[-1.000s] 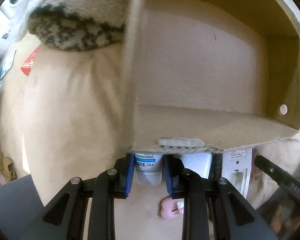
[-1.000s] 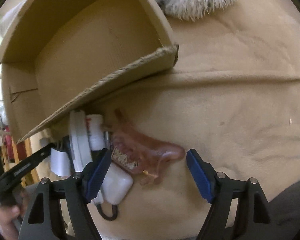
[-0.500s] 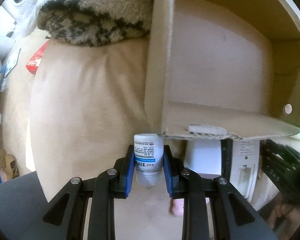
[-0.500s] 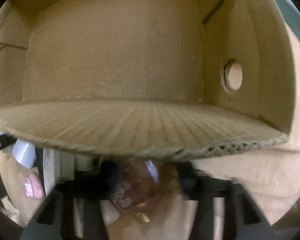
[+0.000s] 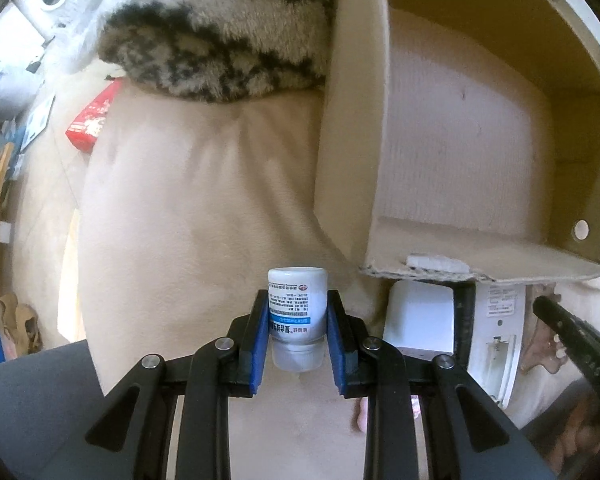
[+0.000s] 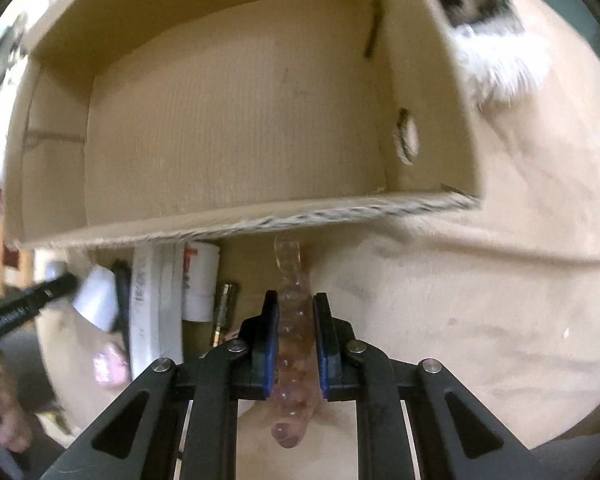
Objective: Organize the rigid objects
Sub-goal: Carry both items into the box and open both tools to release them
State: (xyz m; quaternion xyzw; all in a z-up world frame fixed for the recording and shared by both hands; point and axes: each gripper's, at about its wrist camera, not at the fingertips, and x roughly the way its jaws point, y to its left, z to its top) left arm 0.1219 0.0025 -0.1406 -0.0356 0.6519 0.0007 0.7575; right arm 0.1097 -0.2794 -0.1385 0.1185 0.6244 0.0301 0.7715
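My left gripper (image 5: 297, 314) is shut on a small white medicine bottle (image 5: 297, 304) with a blue label, held above the beige blanket to the left of the open cardboard box (image 5: 460, 160). My right gripper (image 6: 296, 320) is shut on a clear pinkish plastic hair clip (image 6: 294, 320), held edge-on just before the box's (image 6: 228, 120) near wall. The box looks empty inside.
Below the box's near wall lie a white block (image 5: 418, 324), a flat white device (image 5: 496, 344), a white bottle (image 6: 200, 280), a small metal piece (image 6: 222, 308) and a pink item (image 6: 108, 364). A patterned furry blanket (image 5: 212, 40) and a red packet (image 5: 94, 118) lie beyond.
My left gripper has lifted the bottle and moved left, out from under the box's edge. My right gripper has closed on the hair clip and raised it toward the box.
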